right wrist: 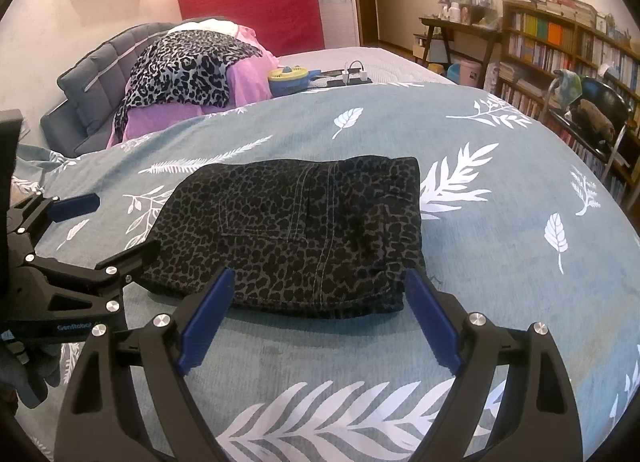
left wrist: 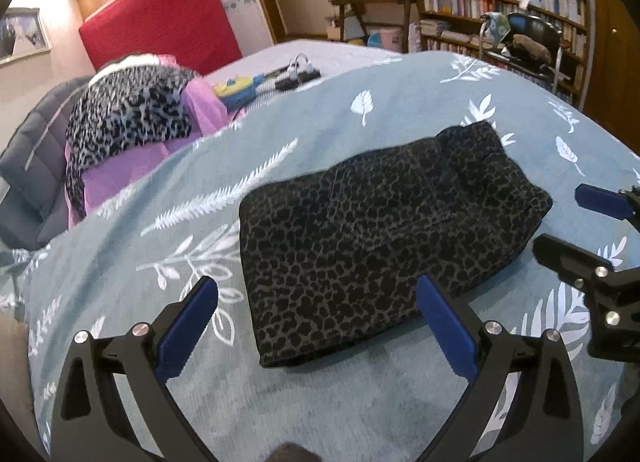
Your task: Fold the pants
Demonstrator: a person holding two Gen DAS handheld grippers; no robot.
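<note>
Right wrist: folded pants (right wrist: pixel 304 230) on bedspread (right wrist: pixel 500 222)

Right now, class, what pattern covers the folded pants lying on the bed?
A dark leopard print, black spots on grey, on the folded pants; clearest in the right wrist view.

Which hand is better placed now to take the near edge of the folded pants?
Probably the right. The right gripper, fingers open, frames nearly the whole near edge of the pants. The left gripper, also open, frames only their corner, half over the blanket.
</note>
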